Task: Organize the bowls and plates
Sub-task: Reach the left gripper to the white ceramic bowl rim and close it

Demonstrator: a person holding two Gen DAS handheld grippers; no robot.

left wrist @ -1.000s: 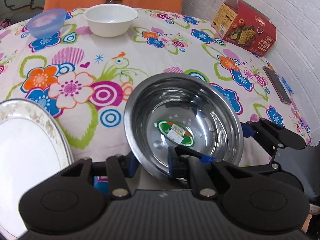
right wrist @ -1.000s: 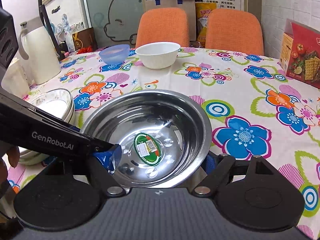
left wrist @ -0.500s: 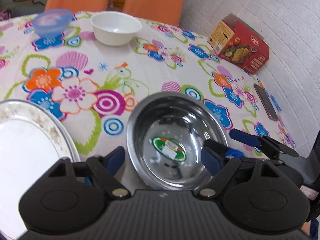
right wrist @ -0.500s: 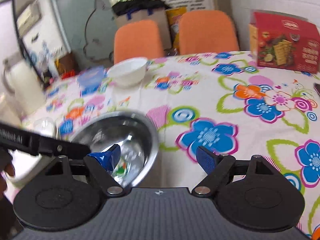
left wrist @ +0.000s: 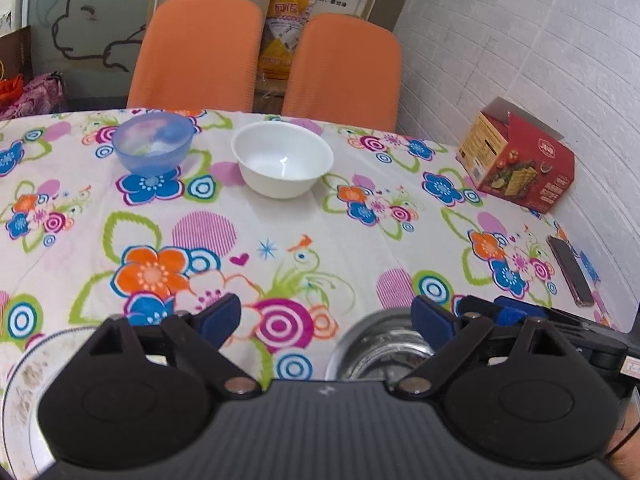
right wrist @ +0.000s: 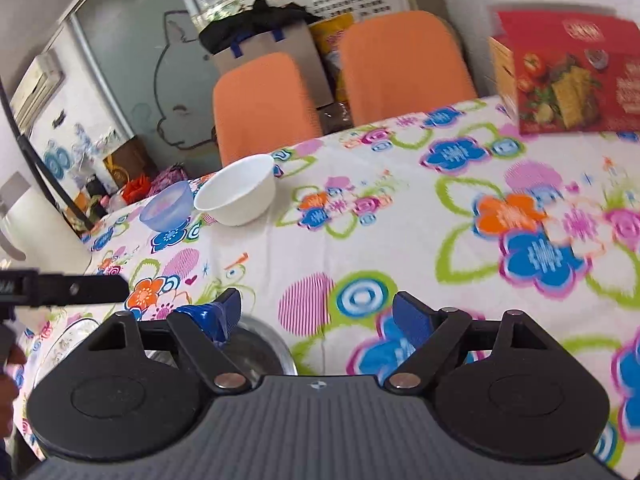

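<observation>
Both claws stood wide open and empty: the left claw [left wrist: 326, 320] and the right claw [right wrist: 316, 316]. The steel bowl [left wrist: 384, 352] sat on the bench [left wrist: 360, 232] beside the plate [left wrist: 24, 380], seemingly set near for stacking. The white bowl [left wrist: 282, 164] and blue bowl [left wrist: 152, 142] waited at the far side.

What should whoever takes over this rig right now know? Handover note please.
Left gripper: jaws open, empty. Right gripper: jaws open, empty.
Steel bowl sits on the table at the near edge, held by neither gripper. Stack of plates is near left. White bowl and blue bowl stand apart at the far side, by the orange chairs.
Left to do: gather the white, blue and steel bowls together, probably nested.
</observation>
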